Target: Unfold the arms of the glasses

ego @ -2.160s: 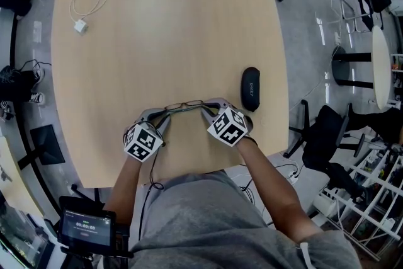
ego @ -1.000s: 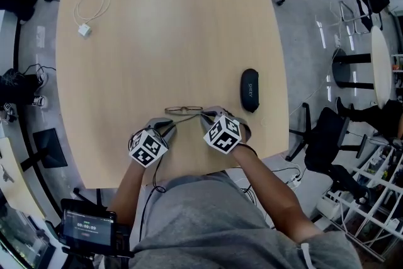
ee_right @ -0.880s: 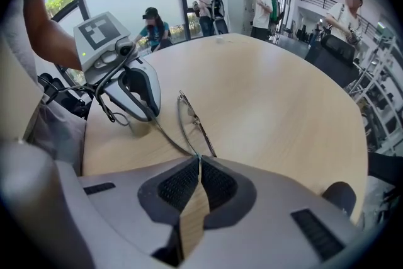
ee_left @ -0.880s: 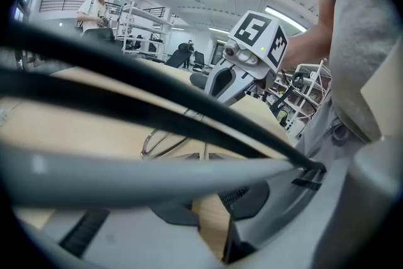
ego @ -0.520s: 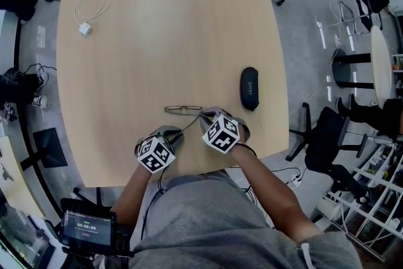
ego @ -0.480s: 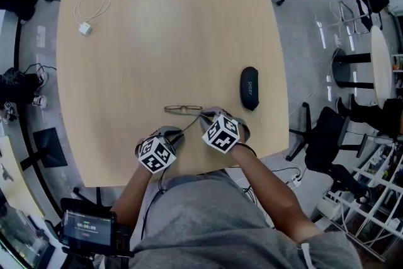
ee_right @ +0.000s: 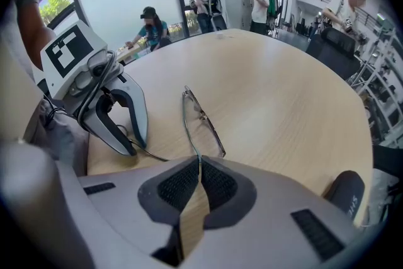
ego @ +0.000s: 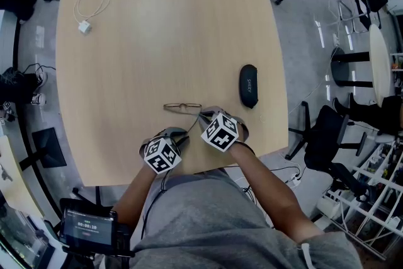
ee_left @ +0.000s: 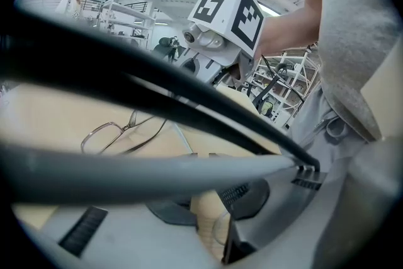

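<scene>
Thin metal-rimmed glasses [ego: 182, 107] lie on the wooden table [ego: 157, 41] close to its near edge. My right gripper [ego: 201, 114] is shut on the frame's right end, which the right gripper view shows pinched between its pads [ee_right: 200, 164]. One thin arm [ego: 192, 125] runs from that end back to my left gripper [ego: 182, 133]. The left gripper [ee_right: 135, 135] is shut on the arm's tip. In the left gripper view the lenses [ee_left: 116, 135] lie ahead, and the pale arm [ee_left: 179, 138] leads into the nearly closed jaws [ee_left: 203, 164].
A black glasses case [ego: 249, 85] lies right of the glasses. A white cable with a charger [ego: 88, 6] sits at the far left corner. Dark cables [ee_left: 157, 91] cross the left gripper view. The table's near edge [ego: 182, 181] runs just behind both grippers.
My left gripper has moved right along the near edge with the arm's tip, swinging the arm away from the frame. The right gripper and the frame have stayed put.
</scene>
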A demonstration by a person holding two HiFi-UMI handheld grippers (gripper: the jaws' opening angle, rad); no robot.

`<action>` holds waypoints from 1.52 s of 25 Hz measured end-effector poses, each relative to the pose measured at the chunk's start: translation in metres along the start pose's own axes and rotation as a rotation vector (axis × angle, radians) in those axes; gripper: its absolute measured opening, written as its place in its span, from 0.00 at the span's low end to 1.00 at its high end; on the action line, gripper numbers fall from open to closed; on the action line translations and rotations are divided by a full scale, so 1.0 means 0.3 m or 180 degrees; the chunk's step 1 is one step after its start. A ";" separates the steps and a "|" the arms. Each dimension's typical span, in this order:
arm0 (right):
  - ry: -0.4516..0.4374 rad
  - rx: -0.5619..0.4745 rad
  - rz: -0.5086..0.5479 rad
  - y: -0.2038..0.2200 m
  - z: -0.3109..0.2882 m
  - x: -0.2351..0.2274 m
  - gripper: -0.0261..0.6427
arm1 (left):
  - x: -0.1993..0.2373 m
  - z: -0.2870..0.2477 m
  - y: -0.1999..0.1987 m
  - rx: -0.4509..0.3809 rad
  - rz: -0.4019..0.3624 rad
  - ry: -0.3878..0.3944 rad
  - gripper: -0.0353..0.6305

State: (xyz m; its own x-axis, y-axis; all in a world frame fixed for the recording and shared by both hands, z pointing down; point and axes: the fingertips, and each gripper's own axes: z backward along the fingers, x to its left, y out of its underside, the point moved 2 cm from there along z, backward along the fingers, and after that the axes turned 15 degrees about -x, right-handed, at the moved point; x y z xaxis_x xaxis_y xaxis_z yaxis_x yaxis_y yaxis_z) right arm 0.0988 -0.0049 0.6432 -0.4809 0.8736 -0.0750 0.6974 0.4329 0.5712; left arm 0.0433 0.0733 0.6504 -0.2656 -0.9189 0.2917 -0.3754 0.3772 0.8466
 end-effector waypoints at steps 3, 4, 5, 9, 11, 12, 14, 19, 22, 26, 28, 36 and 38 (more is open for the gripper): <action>-0.0007 -0.0002 -0.0022 0.010 -0.001 0.009 0.06 | -0.010 -0.013 -0.002 -0.0001 -0.0015 0.0027 0.10; -0.0011 -0.0004 -0.0033 0.014 -0.002 0.010 0.06 | -0.013 -0.018 -0.005 -0.0002 -0.0018 0.0036 0.10; -0.0014 -0.0007 -0.0044 0.017 -0.003 0.012 0.06 | -0.016 -0.023 -0.007 -0.0005 -0.0020 0.0047 0.11; -0.0023 -0.0013 -0.0073 0.013 -0.009 0.024 0.06 | -0.039 -0.037 -0.009 -0.0014 -0.0008 0.0114 0.11; -0.0033 -0.0013 -0.0077 0.004 -0.014 0.035 0.06 | -0.054 -0.042 -0.006 -0.0011 -0.0012 0.0162 0.12; -0.0038 -0.0012 -0.0076 -0.001 -0.016 0.041 0.06 | -0.061 -0.044 -0.004 -0.0009 -0.0021 0.0187 0.12; -0.0043 -0.0006 -0.0074 -0.006 -0.021 0.051 0.06 | -0.077 -0.051 -0.003 -0.0001 -0.0046 0.0236 0.13; -0.0059 0.0012 -0.0082 0.008 -0.030 0.063 0.06 | -0.105 -0.096 -0.007 0.0017 -0.0120 0.0329 0.15; -0.0082 0.0009 -0.0088 0.001 -0.037 0.081 0.06 | -0.123 -0.106 -0.008 0.0024 -0.0133 0.0388 0.16; -0.0130 -0.0025 -0.0113 -0.005 -0.041 0.099 0.06 | -0.157 -0.120 -0.009 0.0035 -0.0190 0.0477 0.17; -0.0149 -0.0037 -0.0110 -0.011 -0.048 0.106 0.06 | -0.166 -0.127 -0.006 0.0045 -0.0237 0.0504 0.17; -0.0494 0.0084 -0.0141 -0.035 -0.075 0.146 0.06 | -0.168 -0.114 0.004 0.0081 -0.0359 0.0546 0.17; -0.0604 0.0127 -0.0154 -0.030 -0.068 0.153 0.06 | -0.173 -0.109 0.000 0.0087 -0.0387 0.0574 0.17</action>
State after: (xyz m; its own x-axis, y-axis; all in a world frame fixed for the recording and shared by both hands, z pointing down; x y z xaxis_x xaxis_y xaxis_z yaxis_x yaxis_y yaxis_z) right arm 0.0595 0.0268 0.6513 -0.4083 0.8761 -0.2564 0.6983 0.4807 0.5305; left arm 0.0861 0.1172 0.6499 -0.0548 -0.9626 0.2653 -0.4195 0.2633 0.8687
